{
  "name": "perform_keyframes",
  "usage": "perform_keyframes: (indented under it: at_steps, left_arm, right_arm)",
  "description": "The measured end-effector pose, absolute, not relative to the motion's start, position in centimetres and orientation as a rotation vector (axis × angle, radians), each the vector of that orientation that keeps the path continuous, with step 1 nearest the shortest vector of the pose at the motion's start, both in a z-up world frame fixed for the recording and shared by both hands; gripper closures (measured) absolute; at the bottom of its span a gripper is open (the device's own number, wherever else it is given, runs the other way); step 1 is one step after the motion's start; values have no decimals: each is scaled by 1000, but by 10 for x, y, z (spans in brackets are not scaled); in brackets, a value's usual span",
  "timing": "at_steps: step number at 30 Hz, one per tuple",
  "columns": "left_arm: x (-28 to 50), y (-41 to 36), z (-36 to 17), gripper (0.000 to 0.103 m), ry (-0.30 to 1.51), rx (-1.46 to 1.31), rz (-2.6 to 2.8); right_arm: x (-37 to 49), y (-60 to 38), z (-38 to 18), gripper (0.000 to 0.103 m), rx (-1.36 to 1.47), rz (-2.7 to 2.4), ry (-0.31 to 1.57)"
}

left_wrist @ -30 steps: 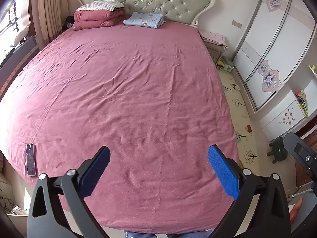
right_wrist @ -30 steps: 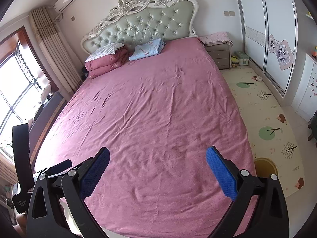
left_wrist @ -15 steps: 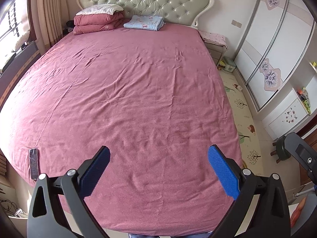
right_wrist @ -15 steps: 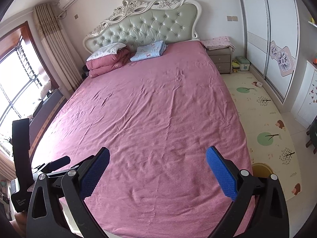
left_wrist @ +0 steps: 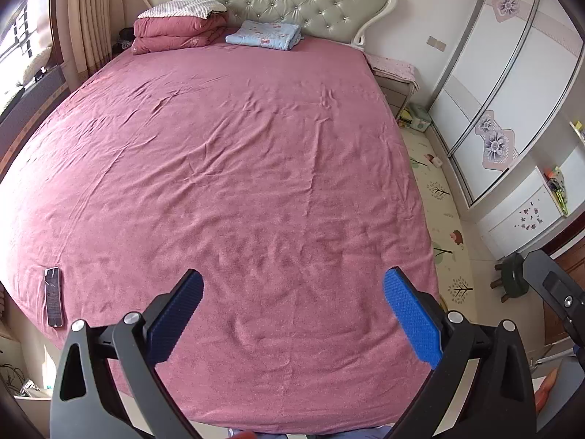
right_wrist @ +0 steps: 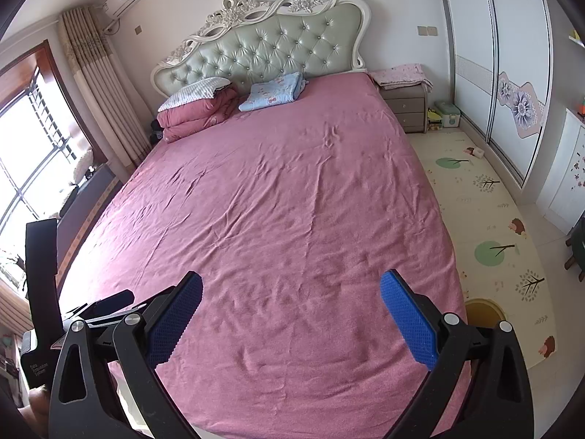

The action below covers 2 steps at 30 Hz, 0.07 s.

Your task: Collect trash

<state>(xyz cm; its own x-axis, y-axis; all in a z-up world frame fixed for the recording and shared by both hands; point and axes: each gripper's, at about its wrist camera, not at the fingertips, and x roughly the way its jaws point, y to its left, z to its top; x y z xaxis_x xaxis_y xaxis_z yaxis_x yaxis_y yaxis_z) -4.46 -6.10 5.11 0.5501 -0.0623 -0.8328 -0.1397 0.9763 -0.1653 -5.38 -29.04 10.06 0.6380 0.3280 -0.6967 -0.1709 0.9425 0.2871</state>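
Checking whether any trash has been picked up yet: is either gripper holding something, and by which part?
Nothing is held. The left gripper and right gripper both hang open above the pink bedsheet, with only sheet between their pads.

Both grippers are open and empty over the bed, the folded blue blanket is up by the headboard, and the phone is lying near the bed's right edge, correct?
Not quite: the phone lies near the bed's left edge, as the left wrist view shows. The rest holds: the left gripper and right gripper have jaws open and empty, and the folded blue blanket sits by the headboard.
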Motion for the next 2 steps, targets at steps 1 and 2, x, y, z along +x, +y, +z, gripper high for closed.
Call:
perform_keyframes:
  at_steps: [1, 2]
  left_arm:
    - [-44, -61, 50, 4, 994, -222, 49]
    - [-43, -61, 49, 4, 999, -222, 52]
  right_arm:
    - [-54, -290, 101, 9, 202, 287, 833]
    - [-52, -291, 99, 9, 204, 285, 834]
